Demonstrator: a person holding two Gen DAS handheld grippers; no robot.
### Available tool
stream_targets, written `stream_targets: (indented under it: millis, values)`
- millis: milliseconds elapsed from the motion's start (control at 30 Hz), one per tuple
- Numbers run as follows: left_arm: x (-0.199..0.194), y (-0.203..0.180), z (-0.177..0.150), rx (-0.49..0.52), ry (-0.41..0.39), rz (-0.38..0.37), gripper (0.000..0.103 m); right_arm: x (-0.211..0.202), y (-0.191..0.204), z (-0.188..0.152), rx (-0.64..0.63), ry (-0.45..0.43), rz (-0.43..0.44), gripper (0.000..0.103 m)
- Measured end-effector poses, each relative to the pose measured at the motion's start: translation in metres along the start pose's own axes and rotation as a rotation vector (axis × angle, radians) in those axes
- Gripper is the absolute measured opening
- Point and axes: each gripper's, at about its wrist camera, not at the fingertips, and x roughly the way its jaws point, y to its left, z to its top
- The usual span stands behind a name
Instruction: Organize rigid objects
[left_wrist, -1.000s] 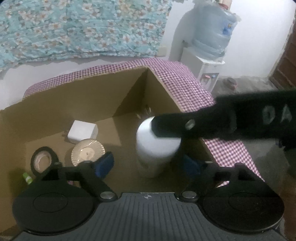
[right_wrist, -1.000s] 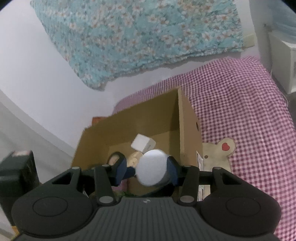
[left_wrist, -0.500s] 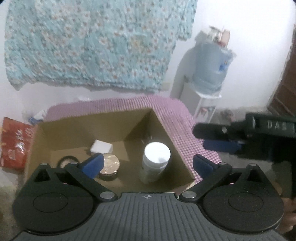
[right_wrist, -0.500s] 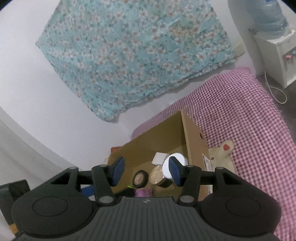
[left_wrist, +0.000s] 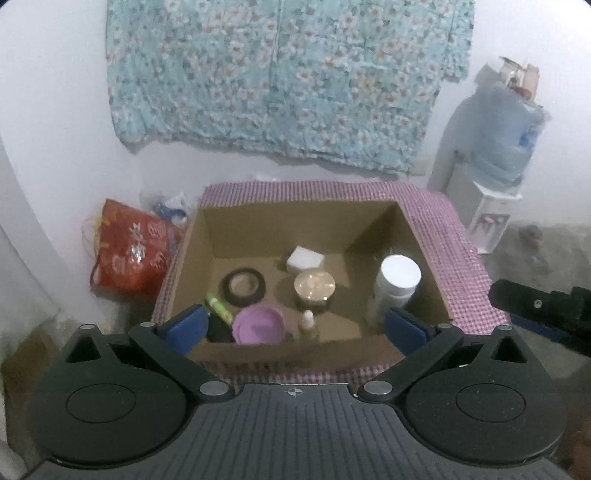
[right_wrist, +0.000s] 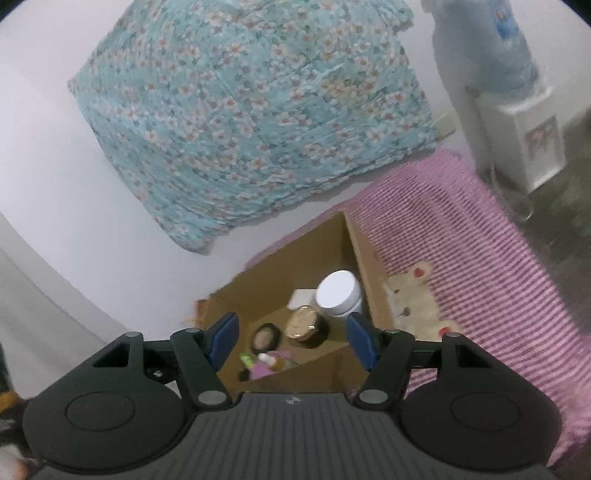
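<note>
An open cardboard box (left_wrist: 417, 236) (right_wrist: 369, 266) sits on a pink checked cloth. Standing at its right wall is a white jar (left_wrist: 395, 284) (right_wrist: 338, 293). Also in the box are a white block (left_wrist: 304, 258), a gold-lidded tin (left_wrist: 314, 286) (right_wrist: 304, 323), a black tape roll (left_wrist: 243, 286) (right_wrist: 265, 336), a purple lid (left_wrist: 260, 325), a green tube (left_wrist: 218, 309) and a small dropper bottle (left_wrist: 308, 323). My left gripper (left_wrist: 295, 328) hangs wide open above the box's near edge, holding nothing. My right gripper (right_wrist: 293, 338) is above the box too; its jaws are opening and nothing is between them.
A red bag (left_wrist: 129, 251) lies on the floor left of the box. A water dispenser (left_wrist: 495, 155) (right_wrist: 517, 92) stands at the right wall. A cream bear-shaped item (right_wrist: 413, 299) lies on the cloth right of the box. The other gripper's black body (left_wrist: 543, 306) shows at right.
The right gripper let go of the white jar, which now stands in the box. Both grippers pulled back and up from the box; the left one opened wider.
</note>
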Motion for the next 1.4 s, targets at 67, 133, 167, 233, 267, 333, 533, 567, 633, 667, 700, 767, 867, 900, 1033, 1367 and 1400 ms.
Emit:
stream_targets:
  millis: [67,133,167,233,267,333,533,567,633,667,700,767,867,900,1033,1367,1400]
  values:
    - [-0.003,0.005,-0.002,-0.011,-0.01,0.01,0.103,-0.005,0.013,0.0,-0.054,-0.011,-0.041,0.068]
    - [-0.008,0.006,-0.006,-0.002,-0.029,0.027,0.103,-0.012,0.025,0.0,-0.092,-0.029,-0.059,0.076]
    - [-0.011,0.007,-0.01,0.006,-0.041,0.027,0.103,-0.016,0.03,0.0,-0.109,-0.04,-0.068,0.078]
    - [-0.015,0.01,-0.014,0.007,-0.049,0.022,0.103,-0.023,0.041,-0.002,-0.147,-0.06,-0.091,0.081]
    - [-0.017,0.012,-0.016,0.0,-0.048,0.013,0.103,-0.026,0.045,-0.003,-0.162,-0.064,-0.099,0.082]
    - [-0.019,0.018,-0.017,-0.023,-0.04,-0.003,0.103,-0.03,0.053,-0.005,-0.181,-0.068,-0.114,0.094]
    - [-0.023,0.034,-0.021,-0.06,-0.025,-0.031,0.103,-0.03,0.076,-0.013,-0.256,-0.077,-0.172,0.103]
    - [-0.023,0.037,-0.022,-0.069,-0.024,-0.032,0.103,-0.029,0.079,-0.014,-0.268,-0.077,-0.179,0.103]
    - [-0.023,0.044,-0.023,-0.088,-0.021,-0.032,0.103,-0.027,0.086,-0.016,-0.29,-0.074,-0.199,0.103]
    - [-0.023,0.047,-0.024,-0.096,-0.02,-0.033,0.103,-0.026,0.089,-0.017,-0.299,-0.072,-0.208,0.103]
    - [-0.022,0.05,-0.024,-0.104,-0.018,-0.034,0.103,-0.025,0.091,-0.018,-0.307,-0.07,-0.215,0.103]
    - [-0.021,0.056,-0.025,-0.117,-0.016,-0.034,0.103,-0.02,0.096,-0.019,-0.323,-0.064,-0.228,0.103]
    - [-0.019,0.064,-0.025,-0.132,-0.01,-0.035,0.103,-0.014,0.103,-0.021,-0.342,-0.056,-0.246,0.103]
    - [-0.018,0.066,-0.026,-0.137,-0.007,-0.04,0.103,-0.013,0.104,-0.022,-0.346,-0.053,-0.25,0.103]
    - [-0.014,0.072,-0.027,-0.147,0.007,-0.076,0.103,-0.006,0.109,-0.025,-0.368,-0.039,-0.276,0.103]
    - [0.015,0.081,-0.036,-0.125,0.079,-0.045,0.103,0.022,0.104,-0.035,-0.393,0.026,-0.397,0.103]
    - [0.018,0.081,-0.038,-0.121,0.087,-0.04,0.103,0.026,0.103,-0.037,-0.399,0.035,-0.409,0.103]
